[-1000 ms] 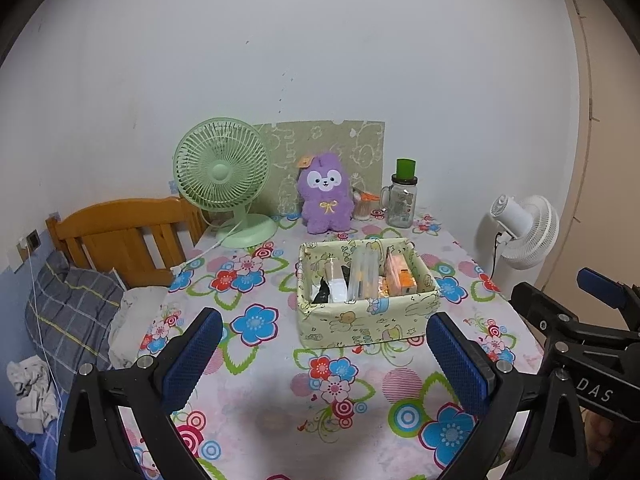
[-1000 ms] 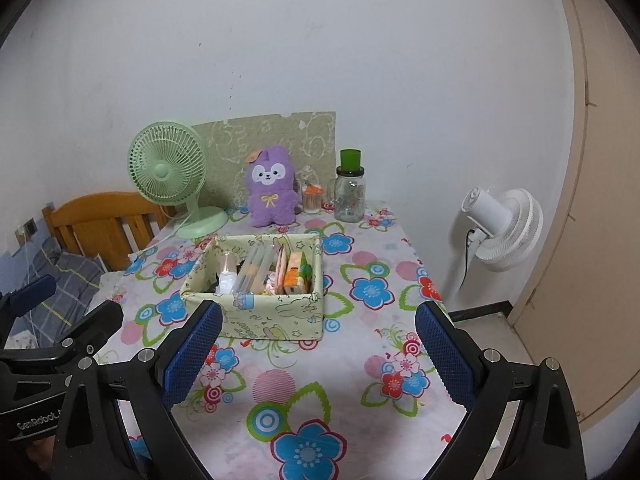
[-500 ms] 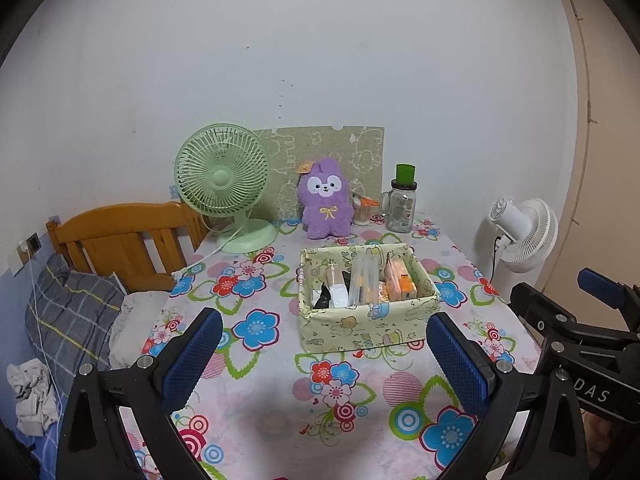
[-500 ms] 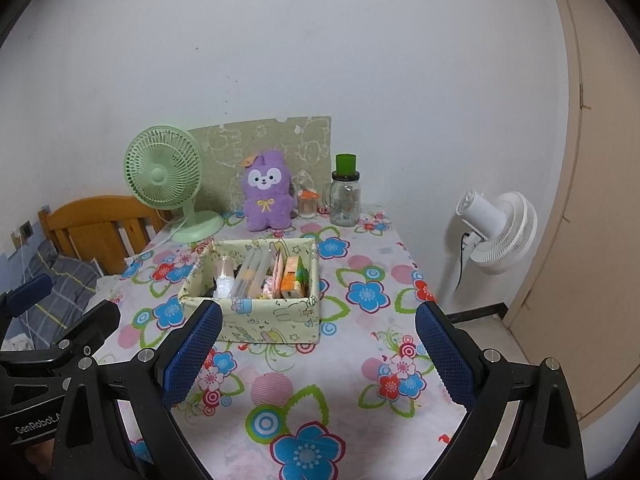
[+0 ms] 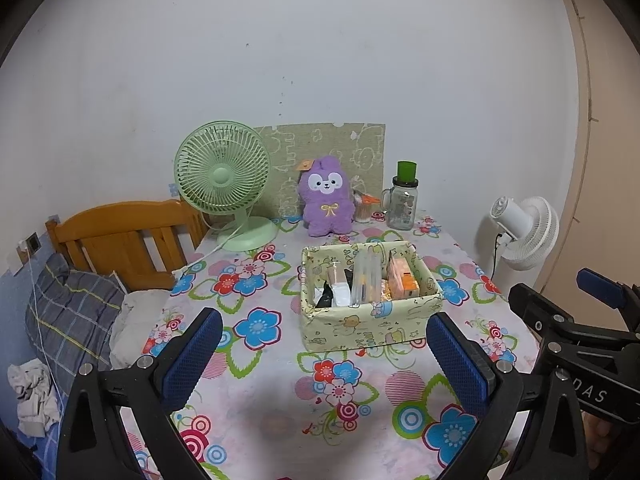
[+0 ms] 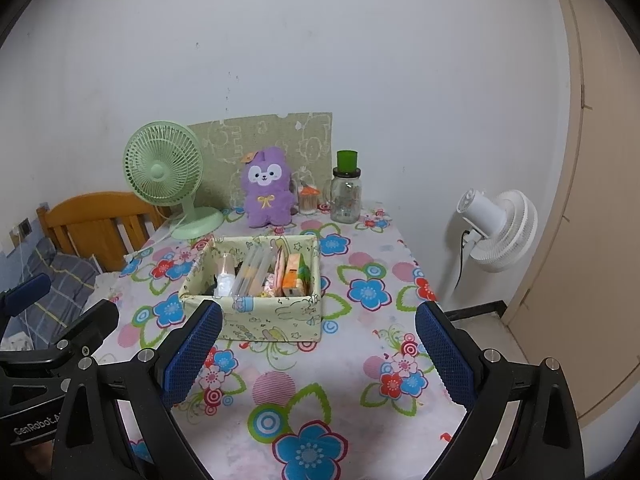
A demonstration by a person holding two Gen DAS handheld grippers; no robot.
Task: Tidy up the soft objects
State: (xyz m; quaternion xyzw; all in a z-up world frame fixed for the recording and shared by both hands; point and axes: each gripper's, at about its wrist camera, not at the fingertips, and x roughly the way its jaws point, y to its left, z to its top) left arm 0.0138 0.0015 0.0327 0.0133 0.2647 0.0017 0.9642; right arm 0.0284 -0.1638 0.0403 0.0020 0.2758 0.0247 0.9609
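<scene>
fabric box [image 5: 370, 330] sits between both wide-spread, empty grippers [image 5: 320, 354] [image 6: 318, 350] and purple plush [image 5: 327, 196]; green fan [image 5: 224, 178] left.

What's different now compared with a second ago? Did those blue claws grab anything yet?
Nothing was grabbed. Both views drifted a little back and up, so the fabric box and purple plush toy sit slightly lower in the picture. The left gripper and right gripper stay wide open and empty; everything on the flowered tablecloth kept its place.

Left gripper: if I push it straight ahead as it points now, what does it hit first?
Probably the fabric storage box, centred between the open left gripper's pads; only bare tablecloth lies before it. Depth is uncertain.
</scene>
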